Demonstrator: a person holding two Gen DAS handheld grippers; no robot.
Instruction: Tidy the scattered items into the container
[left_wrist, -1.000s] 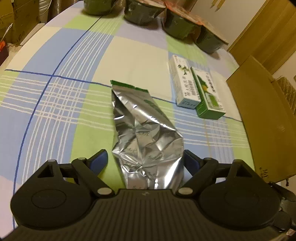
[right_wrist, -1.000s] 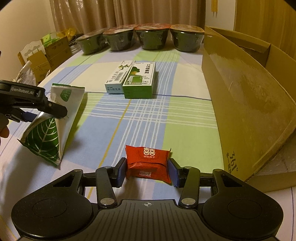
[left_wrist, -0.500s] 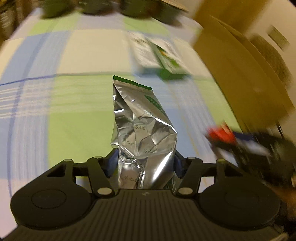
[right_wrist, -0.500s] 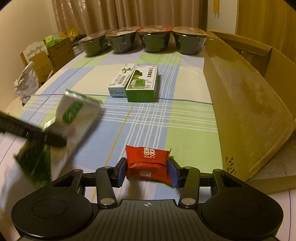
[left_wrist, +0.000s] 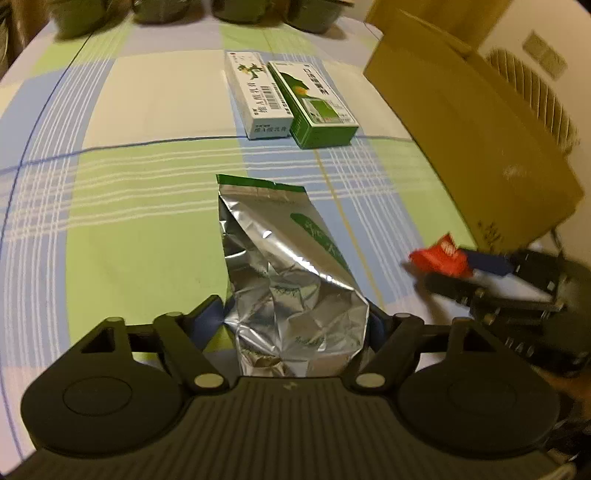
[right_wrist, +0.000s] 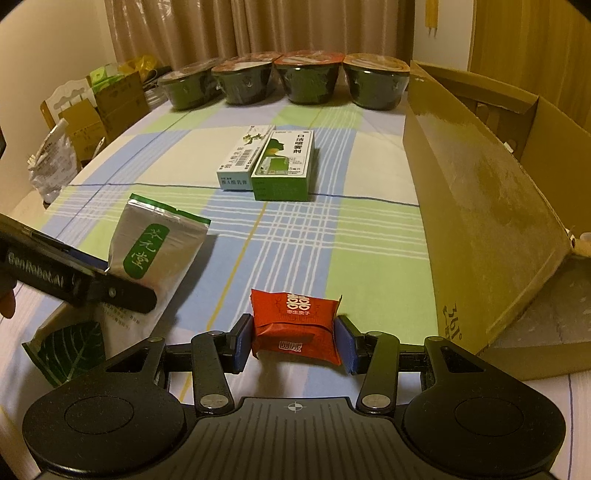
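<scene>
My left gripper (left_wrist: 295, 317) is shut on the lower end of a crinkled silver foil pouch (left_wrist: 284, 266) with a green top strip, holding it above the checked tablecloth (left_wrist: 129, 229). From the right wrist view the pouch (right_wrist: 155, 240) hangs tilted in that gripper (right_wrist: 125, 291), its leaf-printed bottom end low at the left. My right gripper (right_wrist: 293, 339) is shut on a red snack packet (right_wrist: 295, 321). That packet (left_wrist: 436, 256) shows blurred at the right of the left wrist view. The open cardboard box (right_wrist: 480, 206) stands on the right, close beside the right gripper.
A white carton (right_wrist: 242, 158) and a green carton (right_wrist: 286, 166) lie side by side mid-table. Several dark lidded bowls (right_wrist: 306, 81) line the far edge. Stacked cardboard boxes and bags (right_wrist: 92, 110) crowd the floor beyond the table's left side.
My left gripper closed on the foil pouch, lifted it and swung right toward the cardboard box. The right gripper kept hold of the red packet and barely moved.
</scene>
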